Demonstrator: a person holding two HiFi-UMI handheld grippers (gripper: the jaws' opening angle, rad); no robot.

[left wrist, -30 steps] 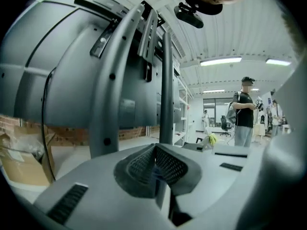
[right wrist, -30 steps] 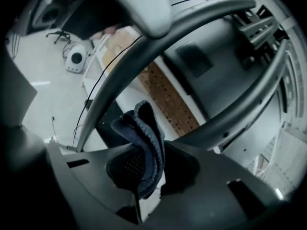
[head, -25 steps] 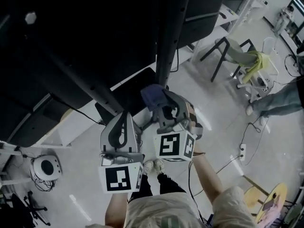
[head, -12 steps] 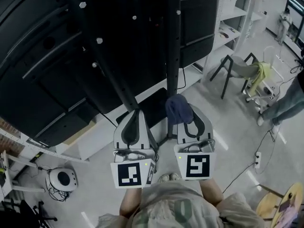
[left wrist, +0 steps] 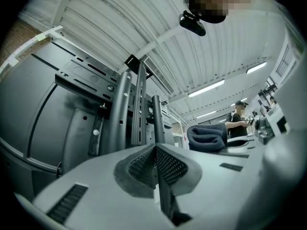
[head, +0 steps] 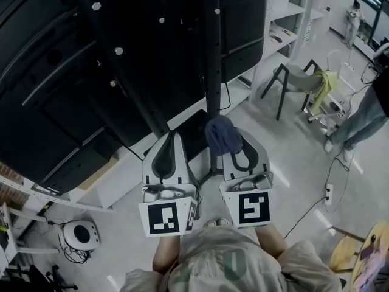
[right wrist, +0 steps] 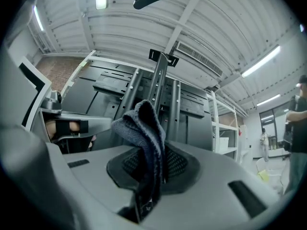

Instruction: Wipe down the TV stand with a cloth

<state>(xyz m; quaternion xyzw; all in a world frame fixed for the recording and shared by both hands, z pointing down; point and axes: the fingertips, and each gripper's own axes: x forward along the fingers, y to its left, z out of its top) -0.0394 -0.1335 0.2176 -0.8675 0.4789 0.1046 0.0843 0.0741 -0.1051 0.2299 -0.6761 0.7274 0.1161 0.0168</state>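
The black TV stand (head: 211,53) rises ahead, its bolted upright poles holding the dark back of a screen. Its flat base (head: 193,132) lies on the floor. My right gripper (head: 238,142) is shut on a dark blue cloth (head: 222,135), which bunches out past the jaws just short of the centre pole's foot. In the right gripper view the cloth (right wrist: 144,128) hangs folded between the pads of that gripper (right wrist: 160,163). My left gripper (head: 172,140) is beside it, shut with nothing held, its pads meeting (left wrist: 155,152). The cloth (left wrist: 207,137) shows at its right.
A white shelf unit (head: 276,35) stands right of the stand. A chair (head: 298,78) draped with a yellow-green rag, a person's legs (head: 364,111) and a power strip (head: 329,193) are on the floor at right. A round white device (head: 81,233) sits lower left.
Both grippers have levelled out side by side. The right one has swung round with the cloth to point straight at the stand. Over the last half second they barely moved.
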